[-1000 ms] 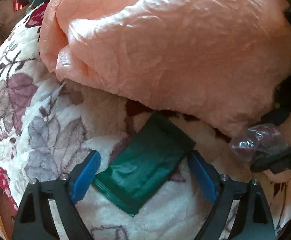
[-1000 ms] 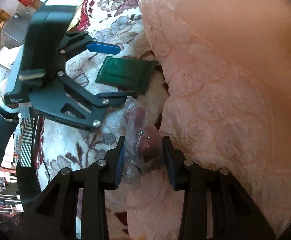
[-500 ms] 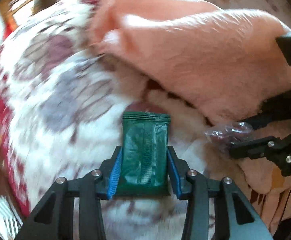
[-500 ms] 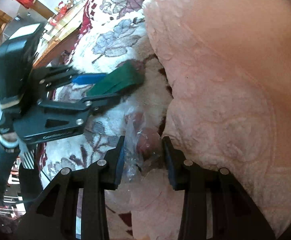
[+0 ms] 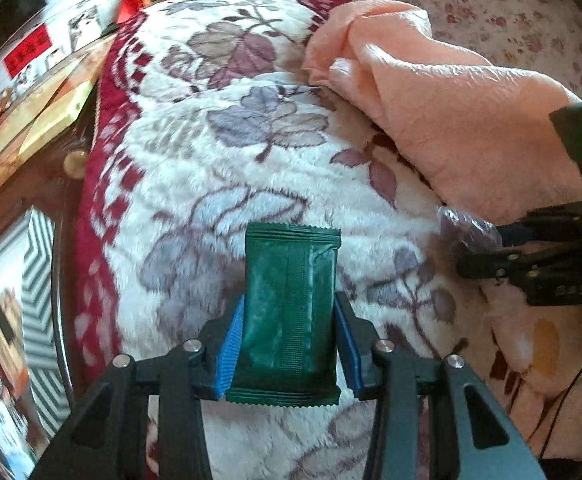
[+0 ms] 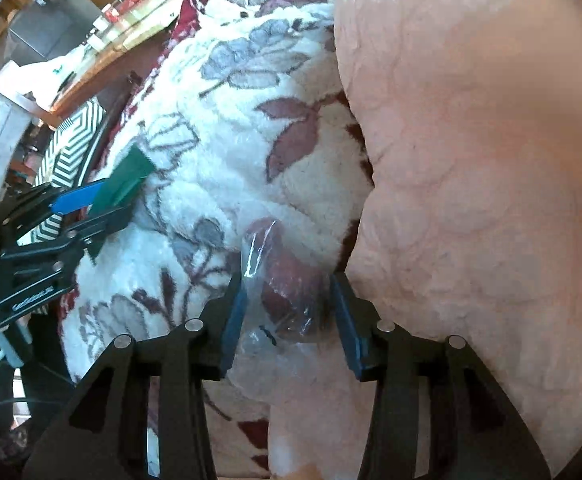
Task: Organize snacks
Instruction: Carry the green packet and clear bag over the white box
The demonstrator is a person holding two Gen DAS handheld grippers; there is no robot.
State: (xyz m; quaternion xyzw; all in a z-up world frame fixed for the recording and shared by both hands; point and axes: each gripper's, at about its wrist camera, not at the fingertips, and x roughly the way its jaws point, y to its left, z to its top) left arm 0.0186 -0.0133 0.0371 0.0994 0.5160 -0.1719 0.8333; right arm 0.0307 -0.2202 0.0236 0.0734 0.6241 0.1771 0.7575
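So far only two snacks show, and neither has reached a sorted place. The left gripper [image 5: 289, 344] has its blue-padded fingers [image 5: 231, 350] clamped on the long sides of a flat dark green foil snack packet with crimped ends [image 5: 291, 304], held clear above the white fleece bed blanket with purple and red leaves [image 5: 195, 184]. The right gripper [image 6: 289, 320] is opening its fingers; a clear crinkly plastic bag with dark reddish pieces inside [image 6: 287, 292] sits between them, resting on the blanket just beside the crumpled peach-pink quilt [image 6: 471, 160], and the right-hand pad stands off it. No box, tray or other collecting spot is in view, so I judge the sorting to be at an early stage. The green packet shows only its back seam, without readable print; a red sign on the far wall is too blurred to read.
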